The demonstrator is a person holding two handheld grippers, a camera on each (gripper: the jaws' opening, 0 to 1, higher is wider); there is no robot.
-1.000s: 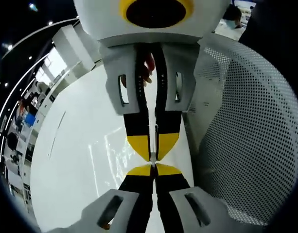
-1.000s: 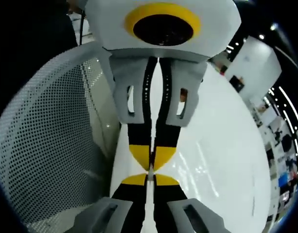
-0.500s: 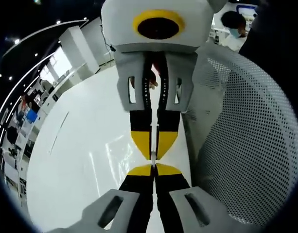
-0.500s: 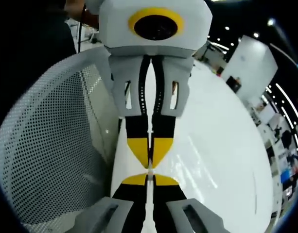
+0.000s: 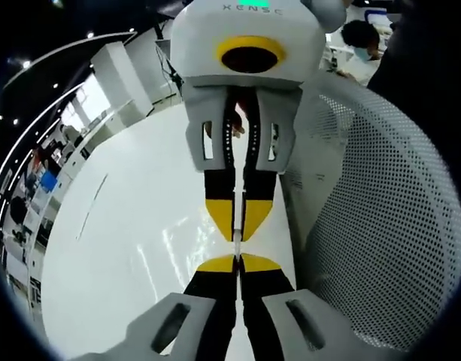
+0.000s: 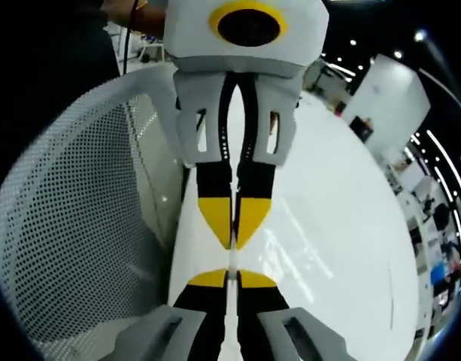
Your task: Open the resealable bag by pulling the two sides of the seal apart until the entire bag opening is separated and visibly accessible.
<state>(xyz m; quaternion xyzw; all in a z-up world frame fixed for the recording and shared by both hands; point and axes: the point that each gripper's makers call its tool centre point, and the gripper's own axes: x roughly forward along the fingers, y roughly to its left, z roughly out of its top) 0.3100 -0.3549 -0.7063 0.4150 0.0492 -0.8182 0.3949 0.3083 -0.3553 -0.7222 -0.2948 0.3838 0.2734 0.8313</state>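
My left gripper (image 5: 238,260) rises from the bottom of the left gripper view, jaws pressed together on a thin clear edge of the resealable bag (image 5: 237,246). Facing it tip to tip from above is my right gripper (image 5: 236,235), also pinched on the bag's edge. In the right gripper view the same pair mirrors: the right gripper (image 6: 232,272) is below and the left gripper (image 6: 234,242) above. A pale sliver of the bag (image 6: 232,258) is stretched between them. The clear film is mostly too thin to make out.
A white perforated mesh basket (image 5: 380,226) curves along one side, also seen as the mesh basket (image 6: 72,226). A glossy white table (image 5: 117,241) lies underneath. A hand (image 5: 232,114) shows behind the opposite gripper. A person (image 5: 362,34) sits far off.
The two grippers have drawn apart. The opposite gripper looks smaller and farther in both views, and the gap between the facing tips has grown with the bag film stretched across it.
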